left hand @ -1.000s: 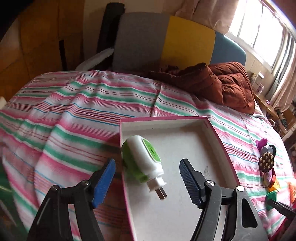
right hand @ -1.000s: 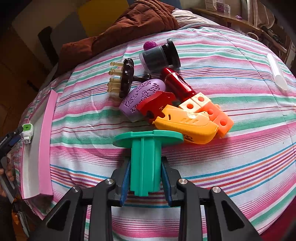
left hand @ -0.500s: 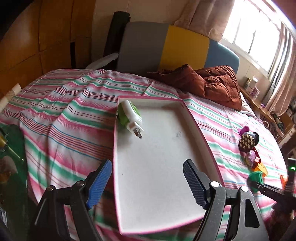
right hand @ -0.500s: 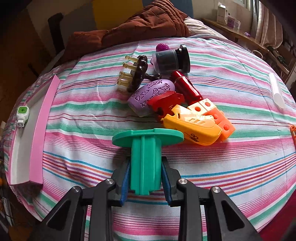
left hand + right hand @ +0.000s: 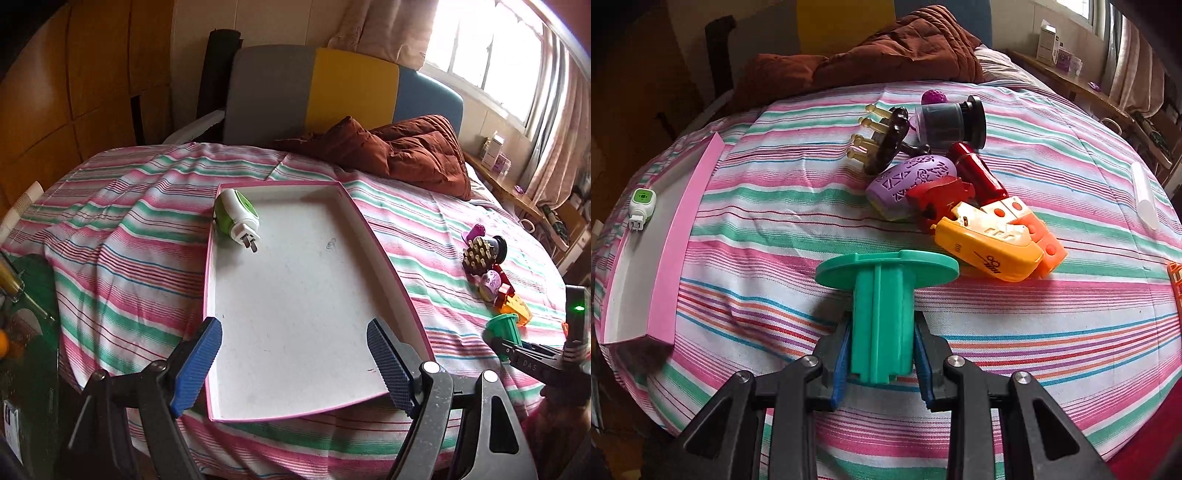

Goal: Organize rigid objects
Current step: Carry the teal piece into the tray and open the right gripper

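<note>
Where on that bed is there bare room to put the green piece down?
Most of the pink-edged tray is bare; only the green-and-white plug lies in its far left corner. A striped strip of bedspread between the tray and the toy pile is free too. The pile itself is crowded. The right gripper holds the green piece.

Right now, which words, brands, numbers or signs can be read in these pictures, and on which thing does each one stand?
"DAS", partly cut off: on the black arm of the right gripper, left wrist view.
Dark printed mark on the yellow toy: too small to read.
Raised patterns on the purple piece: ornament, no letters.
White sticker at the left edge: blurred.
Boxes on the window shelf: print too small to read.
</note>
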`<state>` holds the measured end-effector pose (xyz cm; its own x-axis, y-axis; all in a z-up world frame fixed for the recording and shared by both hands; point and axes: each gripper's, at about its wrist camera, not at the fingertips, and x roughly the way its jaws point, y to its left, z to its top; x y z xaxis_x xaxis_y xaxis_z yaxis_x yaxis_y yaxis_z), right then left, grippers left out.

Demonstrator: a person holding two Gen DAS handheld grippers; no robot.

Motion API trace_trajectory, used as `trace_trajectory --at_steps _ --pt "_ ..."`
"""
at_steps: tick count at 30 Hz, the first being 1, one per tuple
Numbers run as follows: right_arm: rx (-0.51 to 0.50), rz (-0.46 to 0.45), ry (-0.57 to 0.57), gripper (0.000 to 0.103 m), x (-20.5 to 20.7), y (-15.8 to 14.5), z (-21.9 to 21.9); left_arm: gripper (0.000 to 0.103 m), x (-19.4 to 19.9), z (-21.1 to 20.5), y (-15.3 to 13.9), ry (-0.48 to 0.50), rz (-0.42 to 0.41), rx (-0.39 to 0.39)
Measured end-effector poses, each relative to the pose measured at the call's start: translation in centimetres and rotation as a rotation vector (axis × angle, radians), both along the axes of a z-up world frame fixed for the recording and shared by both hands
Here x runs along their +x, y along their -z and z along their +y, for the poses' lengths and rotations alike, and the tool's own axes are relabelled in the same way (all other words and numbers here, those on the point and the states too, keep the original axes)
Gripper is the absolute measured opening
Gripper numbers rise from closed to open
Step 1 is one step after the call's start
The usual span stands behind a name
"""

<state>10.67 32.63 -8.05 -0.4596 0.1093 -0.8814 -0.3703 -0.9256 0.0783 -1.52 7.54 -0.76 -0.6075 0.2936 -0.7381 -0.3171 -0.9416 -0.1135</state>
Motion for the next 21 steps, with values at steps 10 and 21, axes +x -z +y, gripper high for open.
trace_trajectory --at_steps 10,21 --pt "0.018 0.004 -0.002 0.030 -0.1 0.1 -0.5 0.081 0.5 0.3 0.3 0.004 -0.009 -0.009" --pt "0.002 0.009 -0.023 0.030 0.2 -0.1 -1.4 0.081 0.4 0.0 0.8 -0.003 -0.022 -0.017"
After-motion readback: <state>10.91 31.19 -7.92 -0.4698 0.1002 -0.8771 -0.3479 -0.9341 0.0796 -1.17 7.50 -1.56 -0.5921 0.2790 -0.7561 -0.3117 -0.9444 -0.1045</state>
